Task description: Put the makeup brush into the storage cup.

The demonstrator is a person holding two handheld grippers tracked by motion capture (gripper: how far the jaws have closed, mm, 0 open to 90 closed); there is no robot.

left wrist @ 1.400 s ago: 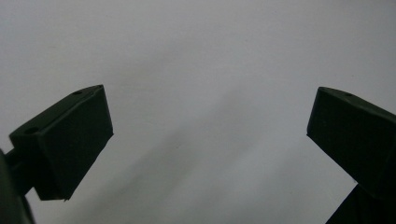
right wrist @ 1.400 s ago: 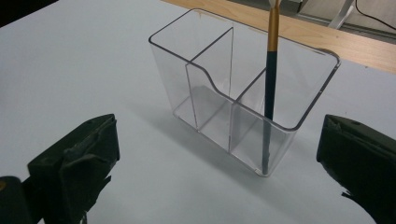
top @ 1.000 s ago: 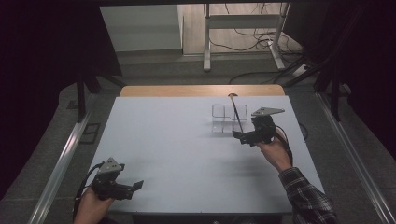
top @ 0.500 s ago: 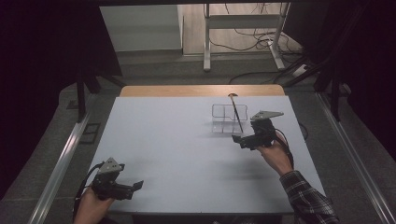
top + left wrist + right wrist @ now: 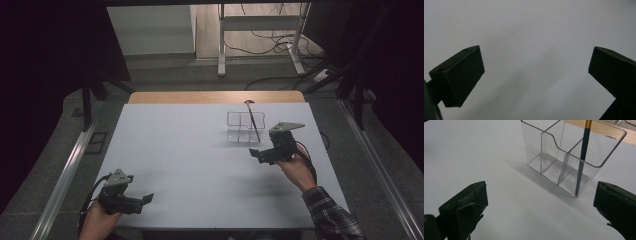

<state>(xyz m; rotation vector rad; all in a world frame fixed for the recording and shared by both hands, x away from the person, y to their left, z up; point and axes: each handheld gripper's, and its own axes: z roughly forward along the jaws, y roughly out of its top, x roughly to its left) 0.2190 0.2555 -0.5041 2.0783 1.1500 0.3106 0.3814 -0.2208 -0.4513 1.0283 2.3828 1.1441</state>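
Looks to me like the work here is w/ the clear organizer (image 5: 243, 127) at the far right of the tabletop (image 5: 190, 160) and the brush (image 5: 253, 122) standing in it, dark handle w/ a gold band, leaning in the end compartment, tip down in the bottom corner as the right gripper view shows it (image 5: 581, 162). The right tongs (image 5: 256, 153) hover just in front of the organizer, near it but apart, pointing toward the left side of the tabletop. Both its jaws are spread wide w/ nothing between them, touching nothing afaict. My guess at the step: the brush is seated in its slot and this hand is free near the box, either done w/ it or about to go for it, can't say which. If it's going for the handle, the next move needs the tongs turned to face the box and lifted to the part of the handle above the rim, bc the clear walls block the lower part. The left tongs (image 5: 146, 199) sit at the near left edge, well apart from everything, also wide open and empty, over bare tabletop.
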